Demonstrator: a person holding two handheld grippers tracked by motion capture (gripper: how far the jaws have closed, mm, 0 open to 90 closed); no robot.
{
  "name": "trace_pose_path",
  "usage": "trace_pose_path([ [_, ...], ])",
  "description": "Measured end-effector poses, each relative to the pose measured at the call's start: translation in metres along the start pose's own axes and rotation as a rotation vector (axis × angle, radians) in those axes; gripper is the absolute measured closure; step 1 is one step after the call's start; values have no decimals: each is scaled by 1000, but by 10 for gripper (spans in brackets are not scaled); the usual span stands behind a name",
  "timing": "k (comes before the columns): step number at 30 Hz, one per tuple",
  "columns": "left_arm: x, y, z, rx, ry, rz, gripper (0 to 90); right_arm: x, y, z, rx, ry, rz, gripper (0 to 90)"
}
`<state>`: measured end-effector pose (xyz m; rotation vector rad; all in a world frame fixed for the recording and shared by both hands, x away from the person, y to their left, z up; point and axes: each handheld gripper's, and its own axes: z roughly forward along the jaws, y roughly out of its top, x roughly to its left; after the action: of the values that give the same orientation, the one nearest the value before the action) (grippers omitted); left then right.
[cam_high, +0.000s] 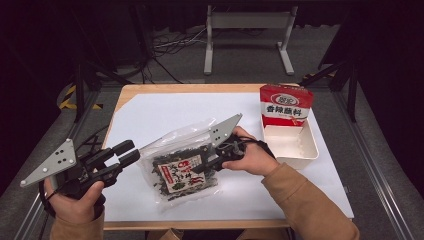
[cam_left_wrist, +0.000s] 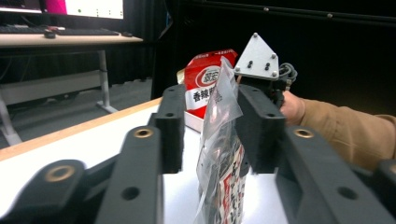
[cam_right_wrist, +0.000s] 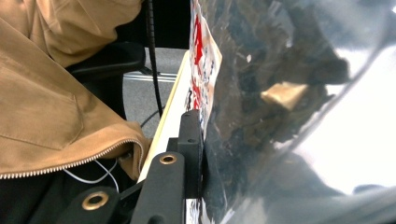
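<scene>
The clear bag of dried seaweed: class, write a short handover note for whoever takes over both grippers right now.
Right gripper: shut on the clear bag of dried seaweed, gripping its right side.
Left gripper: open at the bag's left edge; in the left gripper view the bag's top hangs between the jaws without being pinched.
Things: the bag is over the middle of the white table sheet; the white tray sits at the right with a red packet standing in its far end.
Done: the bag is held by one gripper.
Left: probably to move the bag to the tray; it is not there yet.
</scene>
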<state>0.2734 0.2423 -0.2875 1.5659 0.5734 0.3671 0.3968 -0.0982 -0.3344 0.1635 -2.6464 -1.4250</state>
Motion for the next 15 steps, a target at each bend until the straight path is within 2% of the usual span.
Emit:
trace_pose_path([
  [2,1,0,1,6,3,4,563,1,-1,-5,0,-11,7,746],
  [7,3,-2,4,17,15,-2,493,7,-1,-23,-15,-53,9,746],
  [11,5,-5,10,59,11,5,439,12,-1,-34,-20,-79,14,745],
  [15,6,-7,14,84,2,3,417,18,-1,-50,-15,-126,21,745],
])
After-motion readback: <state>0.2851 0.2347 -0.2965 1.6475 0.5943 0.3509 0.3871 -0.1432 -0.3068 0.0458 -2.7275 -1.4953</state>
